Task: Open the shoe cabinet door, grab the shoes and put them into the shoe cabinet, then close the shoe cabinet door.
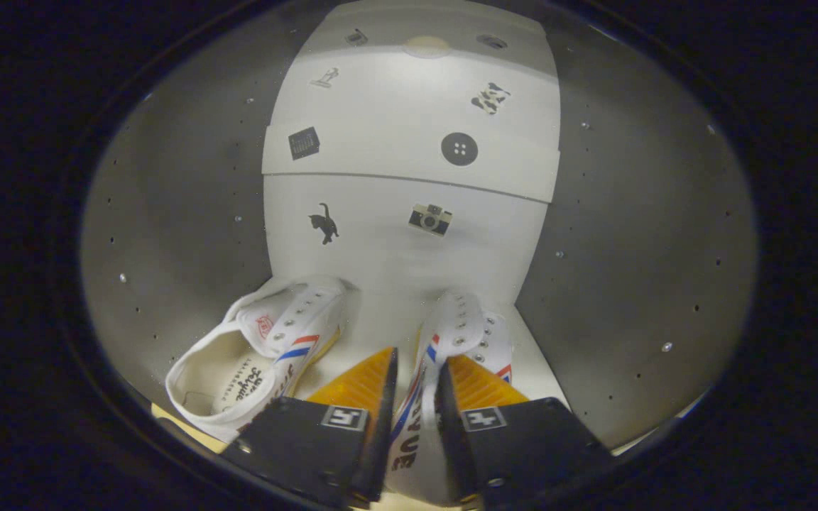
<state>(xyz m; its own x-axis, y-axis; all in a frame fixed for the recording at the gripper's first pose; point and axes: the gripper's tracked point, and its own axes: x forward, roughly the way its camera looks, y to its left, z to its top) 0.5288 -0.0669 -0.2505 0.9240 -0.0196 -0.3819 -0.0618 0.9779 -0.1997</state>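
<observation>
Shoe [462,341] gripped inside cabinet [636,234].
Gripper [416,383] is nearly closed on its side wall; toe points straight ahead toward the back panel [395,248], second shoe [267,348] alongside.

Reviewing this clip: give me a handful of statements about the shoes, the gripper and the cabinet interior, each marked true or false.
1. The gripper is closed on a white shoe, one finger on each side of its wall. True.
2. Only one shoe is inside the cabinet. False: a second white shoe lies beside the fingers, on the cabinet floor.
3. The second shoe is gripped too. False: it lies free, opening facing the camera.
4. The white back panel carries small stickers, including a cat and a camera. True.
5. The held shoe's toe points toward the back panel. True.
</observation>
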